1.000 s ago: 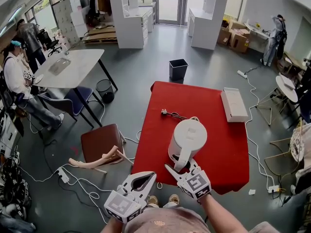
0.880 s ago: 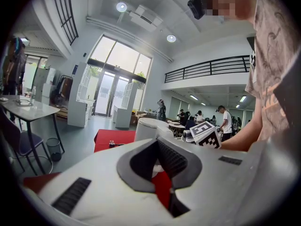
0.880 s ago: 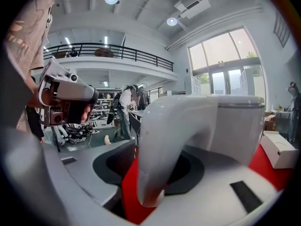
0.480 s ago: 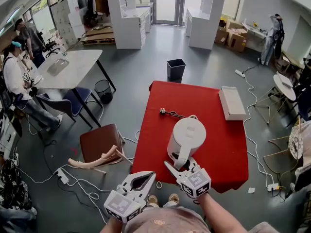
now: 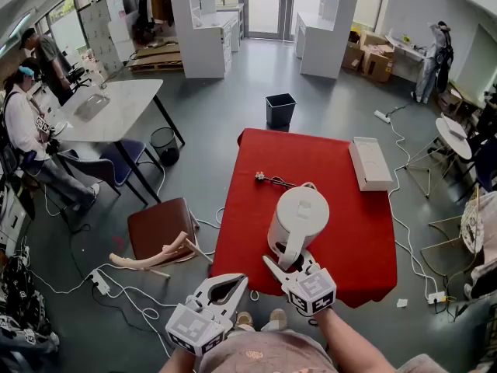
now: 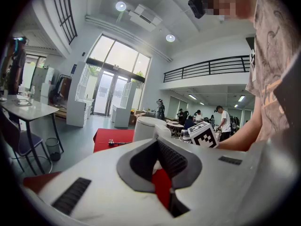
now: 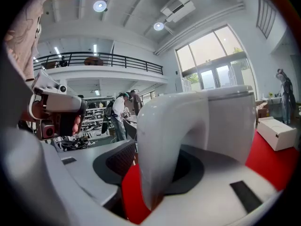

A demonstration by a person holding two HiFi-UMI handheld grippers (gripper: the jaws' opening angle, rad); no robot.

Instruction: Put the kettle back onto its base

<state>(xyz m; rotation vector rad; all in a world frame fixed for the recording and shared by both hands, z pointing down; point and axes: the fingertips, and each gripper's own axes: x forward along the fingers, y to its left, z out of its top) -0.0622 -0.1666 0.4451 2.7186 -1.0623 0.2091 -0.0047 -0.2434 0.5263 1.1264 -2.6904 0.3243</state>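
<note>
Red cloth [image 5: 342,169] is spread over the table, and the white kettle [image 5: 299,208] is seen standing upright on it, toward the near edge. No separate base is found anywhere around the kettle. A cord with its plug [image 5: 268,180] is laid just beyond it and runs in behind its foot, so the base is judged to lie beneath, though the foot is too hidden for seating to be confirmed. The handle [image 5: 289,247] is straddled by the right gripper [image 5: 289,266], whose fingers are spread; a sliver of red shows between one pad and the handle, so nothing is pinched. The left gripper [image 5: 235,284] is held low, left of the kettle and off the table edge, its fingers pressed together on nothing. The step in hand is judged to be the close of the placing, and a straight draw-back off the handle is called for next, with no nudge given. Room is ample on the person's side — only the table edge near the kettle needs care. A white box [image 5: 370,164] lies well apart, beyond the kettle to its right.
</note>
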